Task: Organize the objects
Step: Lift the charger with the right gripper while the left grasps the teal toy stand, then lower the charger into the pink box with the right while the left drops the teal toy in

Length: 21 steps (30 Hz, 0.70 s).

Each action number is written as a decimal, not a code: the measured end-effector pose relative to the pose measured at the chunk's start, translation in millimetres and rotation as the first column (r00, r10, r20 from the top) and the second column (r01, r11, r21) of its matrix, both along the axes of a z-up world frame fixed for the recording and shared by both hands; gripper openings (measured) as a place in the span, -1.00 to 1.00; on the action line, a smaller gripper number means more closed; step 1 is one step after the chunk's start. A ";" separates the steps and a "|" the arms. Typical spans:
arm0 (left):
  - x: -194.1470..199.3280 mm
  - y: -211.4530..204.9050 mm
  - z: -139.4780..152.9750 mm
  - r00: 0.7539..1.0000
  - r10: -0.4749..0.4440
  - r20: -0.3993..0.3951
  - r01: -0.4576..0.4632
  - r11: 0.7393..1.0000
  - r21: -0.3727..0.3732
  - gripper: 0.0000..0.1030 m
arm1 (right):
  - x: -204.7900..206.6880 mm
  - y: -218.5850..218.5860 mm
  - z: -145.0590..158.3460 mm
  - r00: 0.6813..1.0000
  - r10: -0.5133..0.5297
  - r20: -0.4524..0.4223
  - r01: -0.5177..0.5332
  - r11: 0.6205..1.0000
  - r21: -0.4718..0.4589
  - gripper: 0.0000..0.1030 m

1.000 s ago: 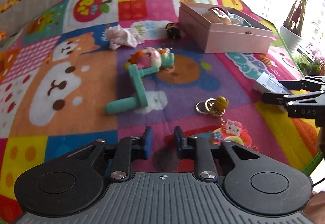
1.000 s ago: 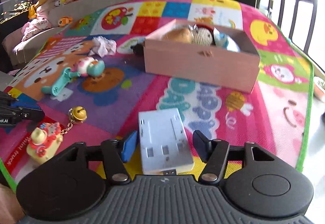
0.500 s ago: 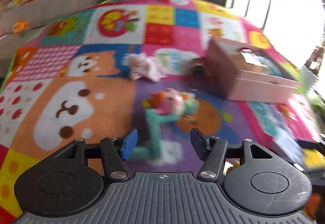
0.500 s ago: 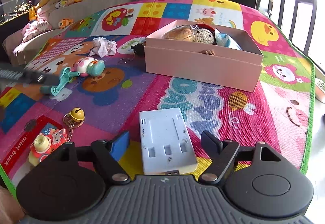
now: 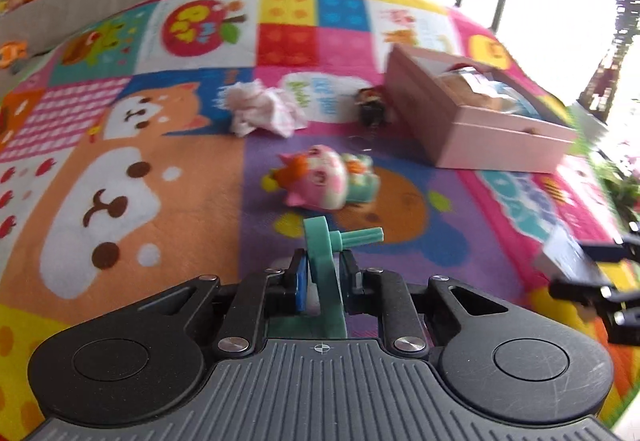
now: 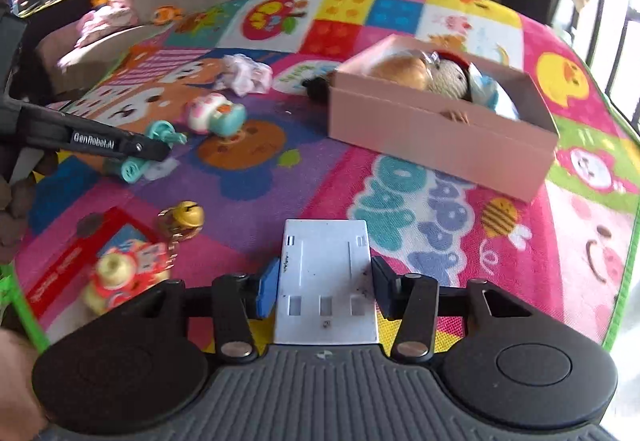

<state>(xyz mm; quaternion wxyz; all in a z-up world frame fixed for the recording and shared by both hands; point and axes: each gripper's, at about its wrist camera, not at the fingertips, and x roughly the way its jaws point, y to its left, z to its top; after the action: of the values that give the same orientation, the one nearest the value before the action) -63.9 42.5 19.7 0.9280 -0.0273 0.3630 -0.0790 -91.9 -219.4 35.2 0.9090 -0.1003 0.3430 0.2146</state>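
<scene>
The left gripper (image 5: 323, 277) is closed on the teal toy (image 5: 326, 269), its pads pressing the toy's flat upright part while a short peg sticks out ahead to the right. Just beyond it on the mat (image 5: 192, 177) lies the pink toy (image 5: 320, 181), farther ahead a crumpled cloth (image 5: 262, 113), and ahead to the right the pink box (image 5: 480, 121) with things inside.

The right gripper (image 6: 326, 285) has the white card (image 6: 326, 281) between its fingers; its jaws are closing, the blue pad touching the card's left edge, the right pad just at the other edge. Left of it lie a bell (image 6: 186, 213) and a red-and-yellow keychain (image 6: 124, 273). The box sits ahead to the right.
</scene>
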 end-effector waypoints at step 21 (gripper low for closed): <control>230.1 -126.6 107.8 0.969 -0.203 0.143 0.226 0.959 -0.169 -0.62 | 38.6 -87.8 73.9 0.961 -0.230 0.150 0.195 0.956 0.220 -0.08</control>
<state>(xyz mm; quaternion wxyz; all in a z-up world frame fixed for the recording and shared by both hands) 166.2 -84.1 127.5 0.9282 -0.0682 0.2965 -0.2141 -53.2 -307.1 109.1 0.9588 0.0123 0.2472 0.1396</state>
